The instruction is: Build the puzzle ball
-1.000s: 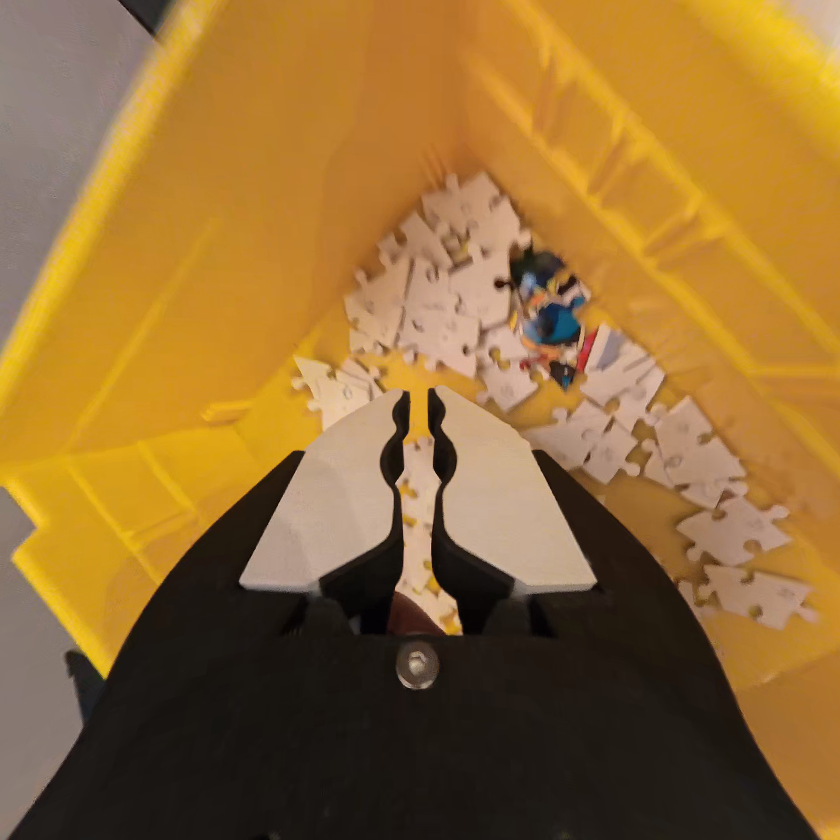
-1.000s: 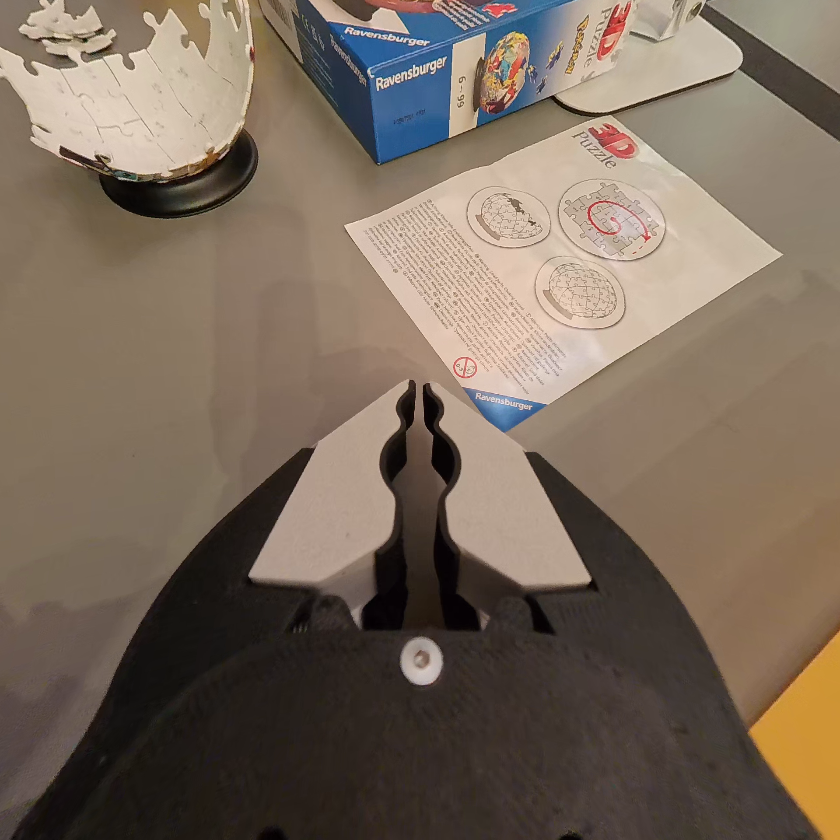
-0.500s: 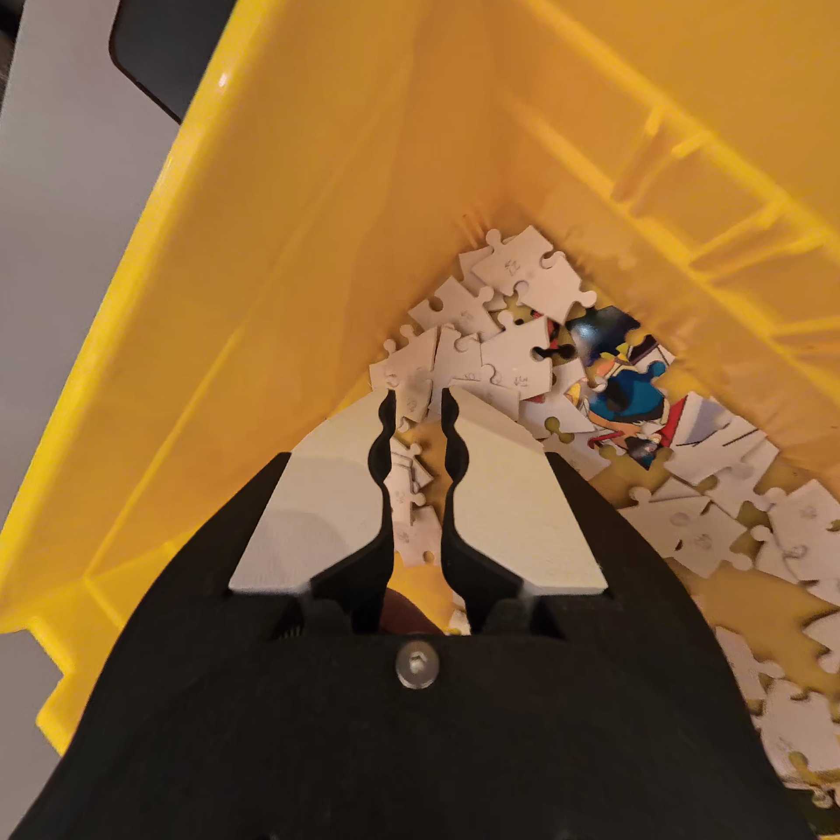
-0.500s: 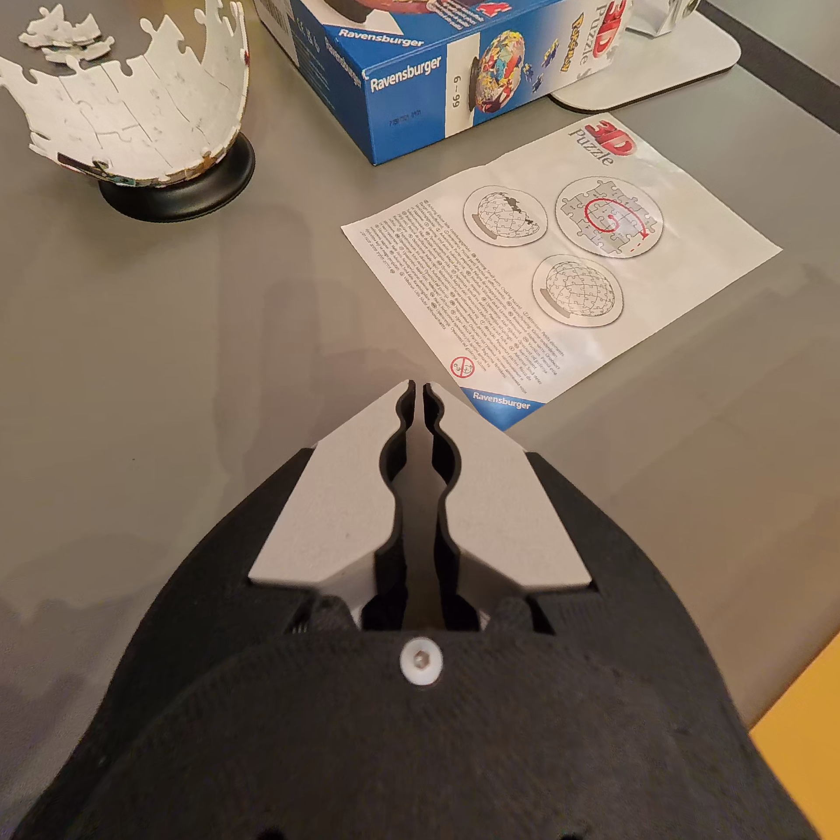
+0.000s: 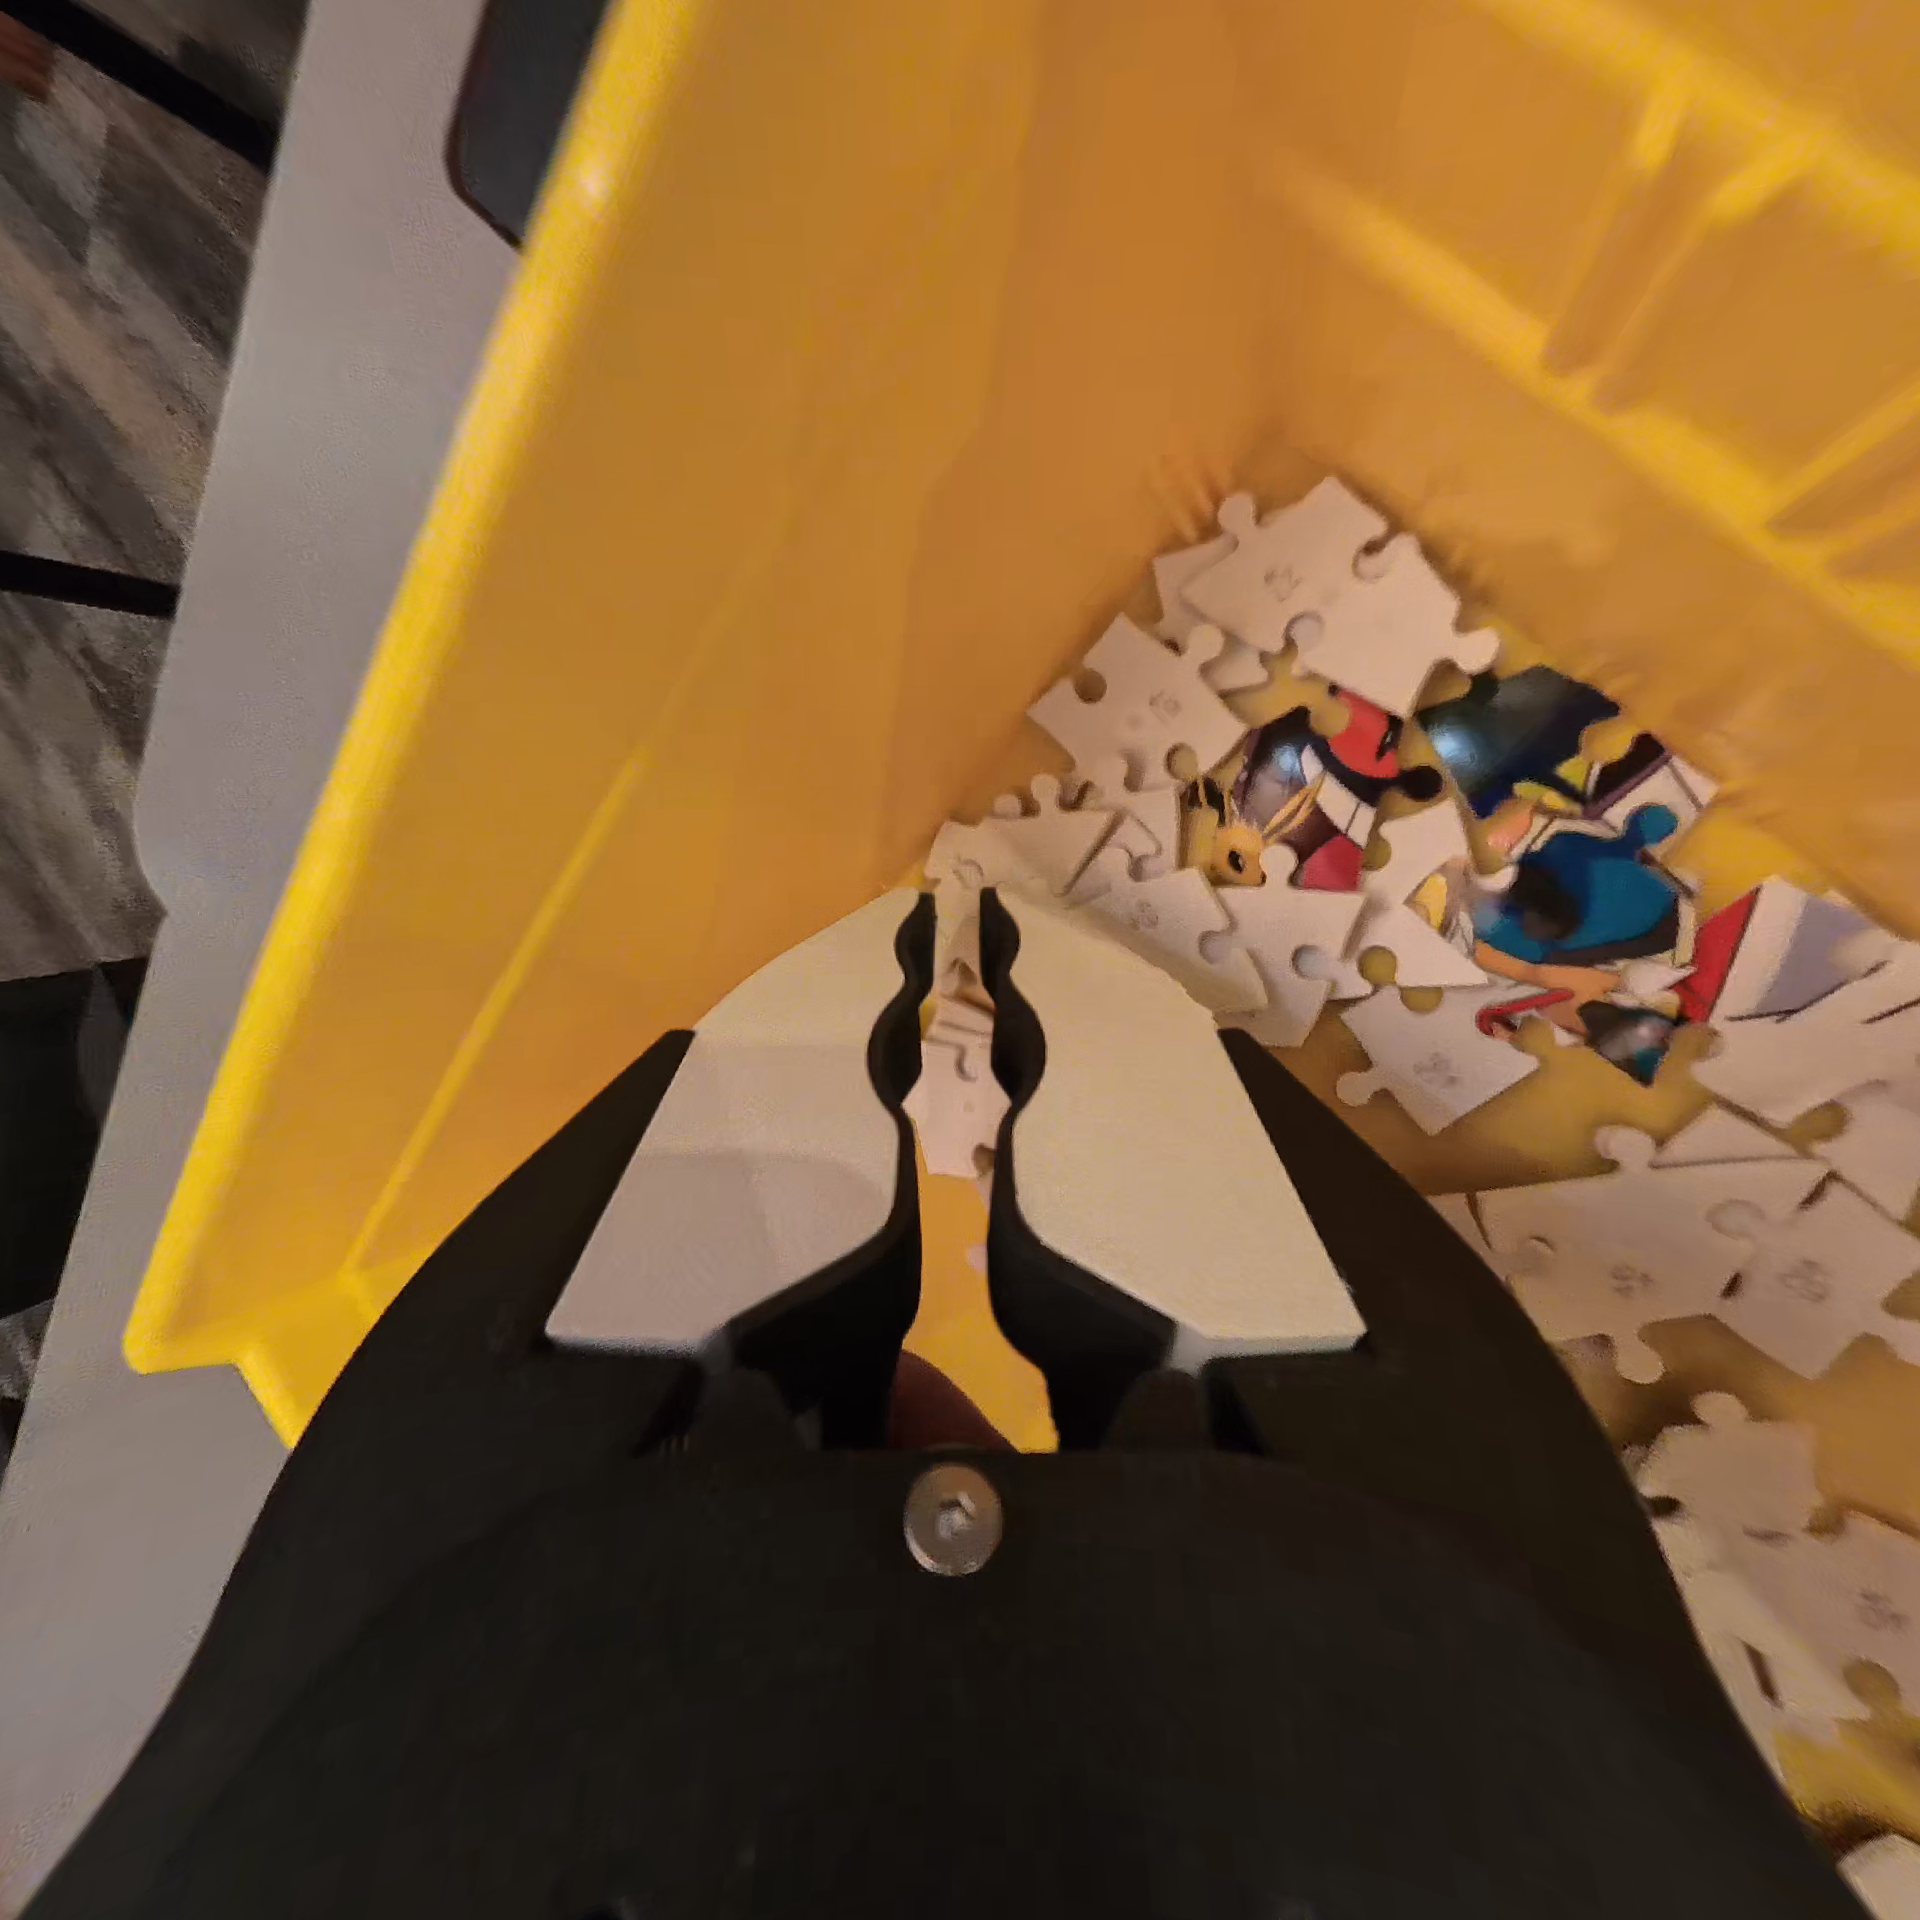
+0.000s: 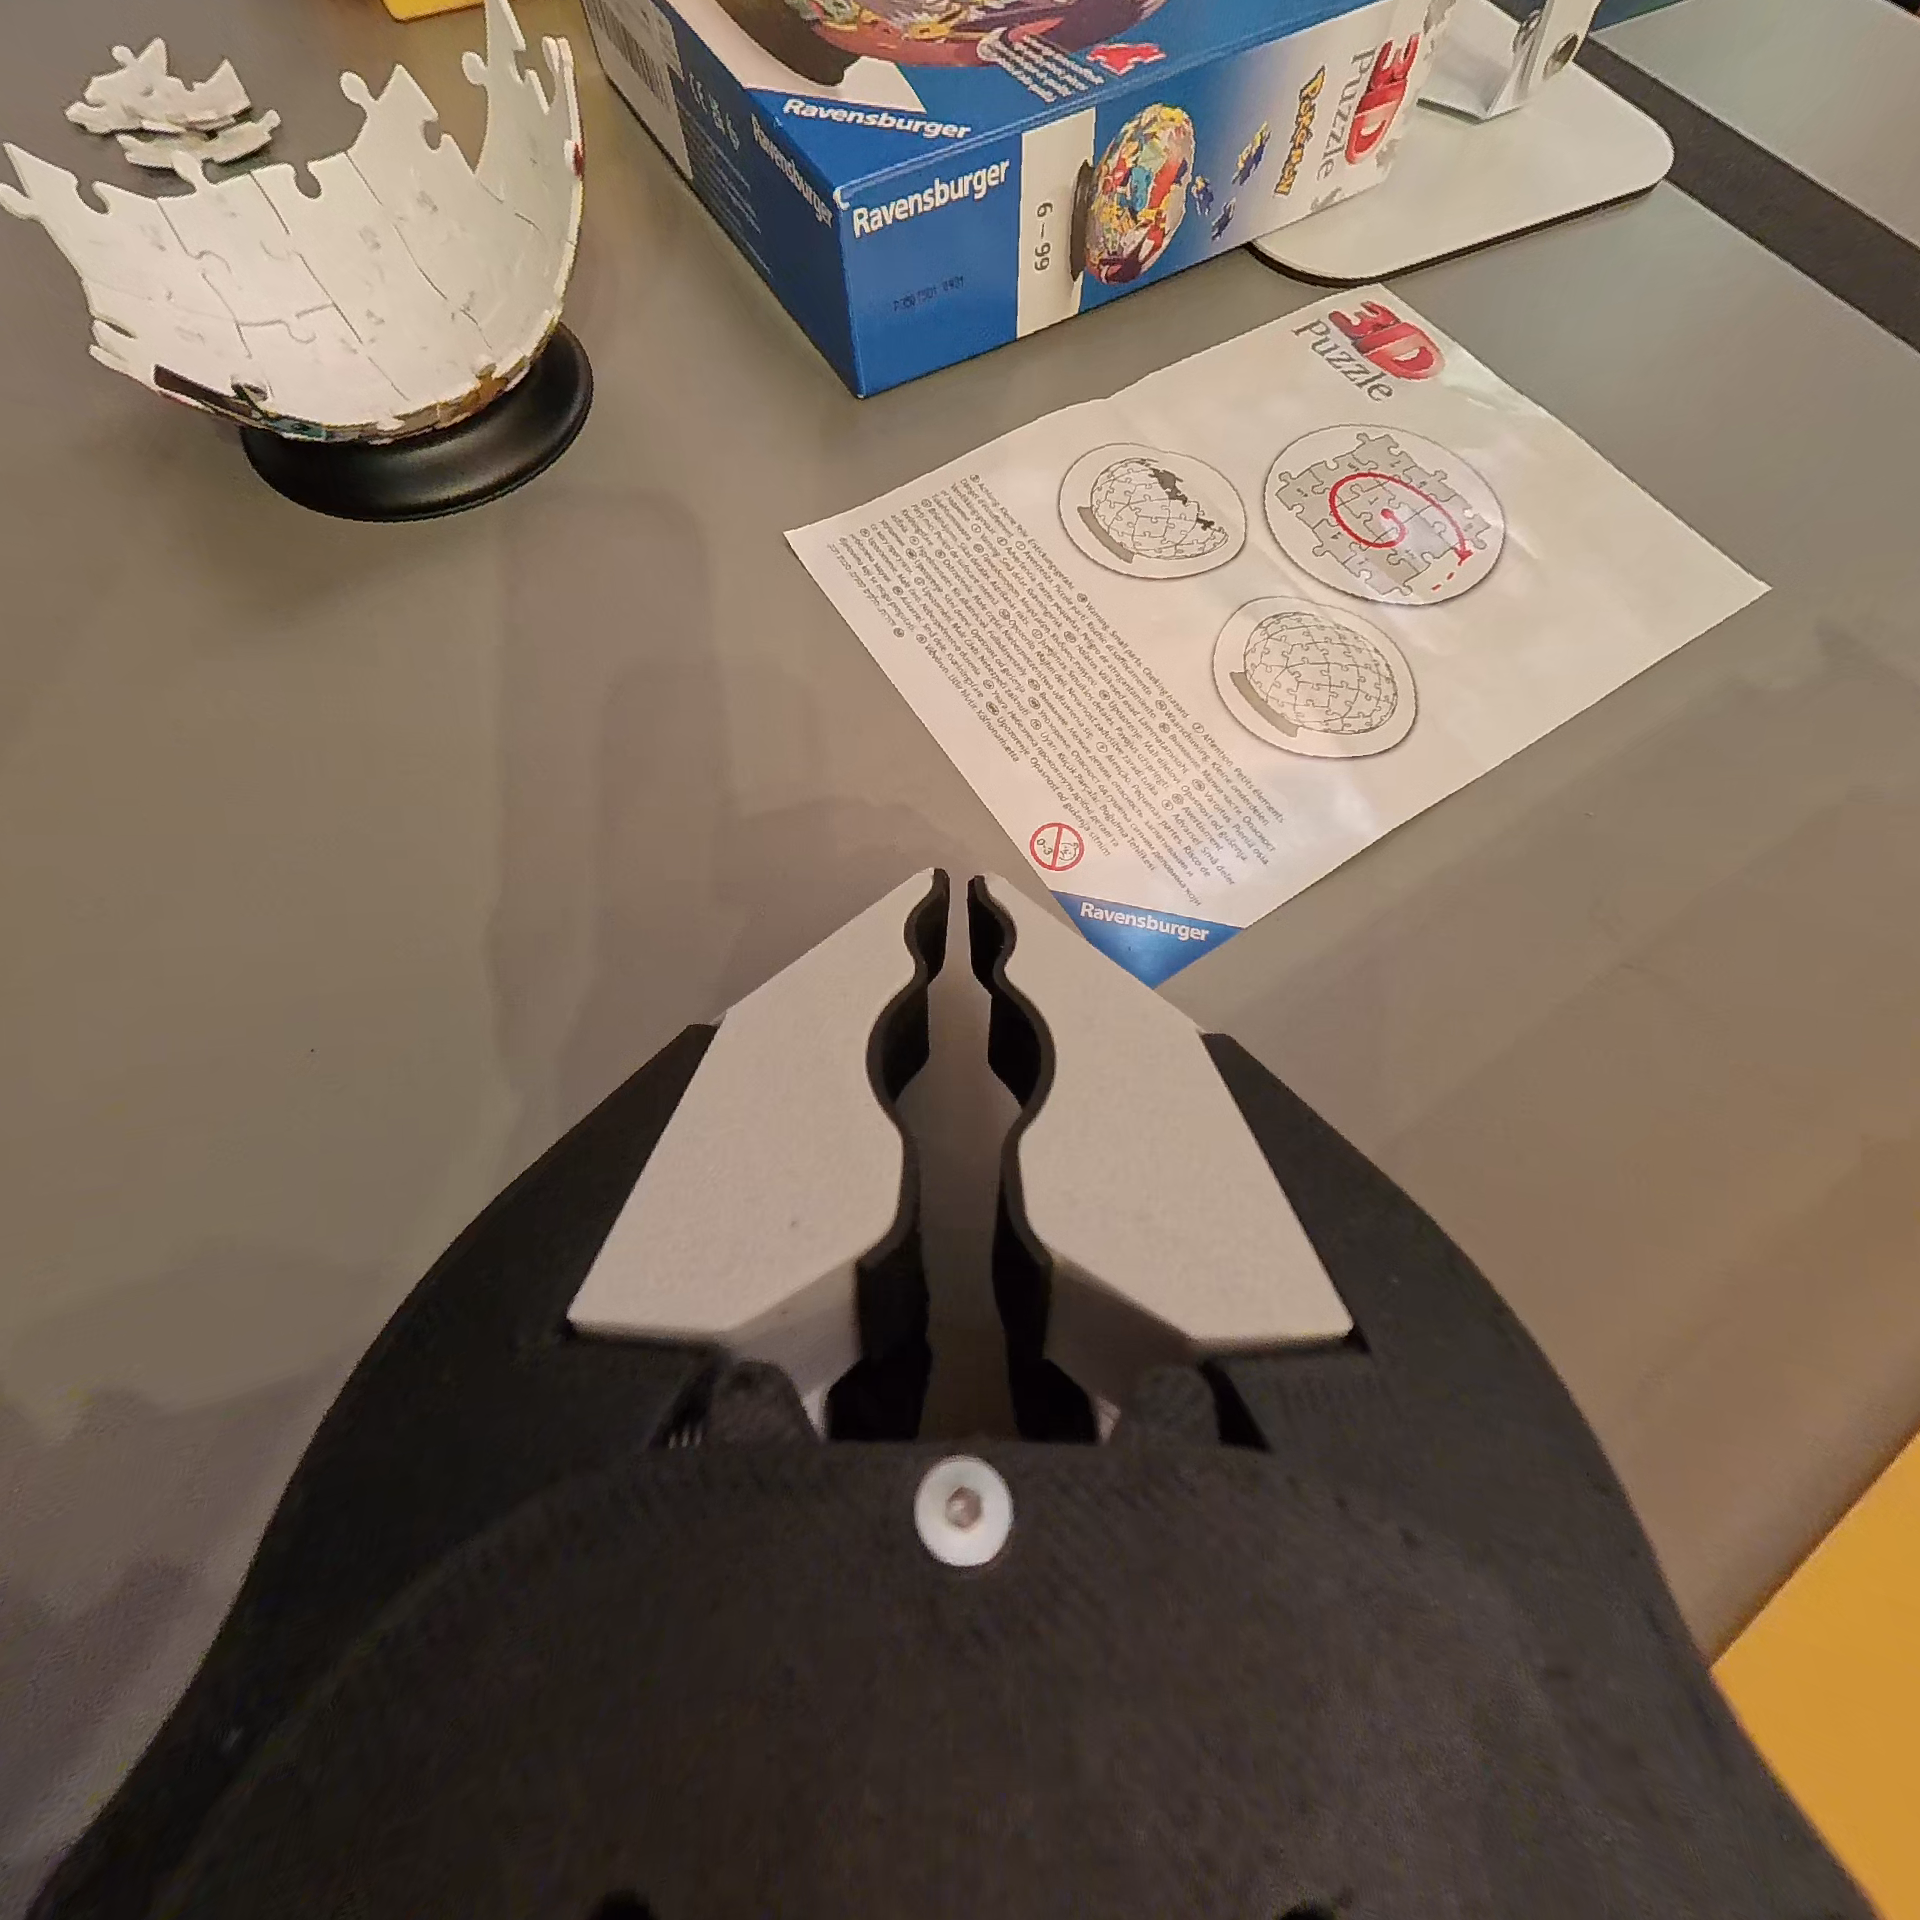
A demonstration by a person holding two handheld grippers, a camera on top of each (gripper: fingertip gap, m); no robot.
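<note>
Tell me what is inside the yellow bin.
The yellow bin holds loose puzzle pieces, mostly white side up, a few printed side up. The left gripper covers the near floor, so anything beneath it is hidden.

The half-built white puzzle ball [image 6: 301, 281] is an open bowl of joined curved pieces, with a jagged upper edge of tabs and notches. It stands upright on a round black stand [image 6: 436, 457] at the far left of the grey table. A little of its printed colour shows along the lower rim. Just behind it lie a few loose white pieces [image 6: 171, 109] in a small heap.

Many more loose puzzle pieces [image 5: 1455, 935] lie scattered in the corner of the yellow plastic bin [image 5: 831, 520]. Most lie with the white back up, and some overlap. A few show colourful cartoon prints [image 5: 1558, 883] in blue, red and yellow.
</note>
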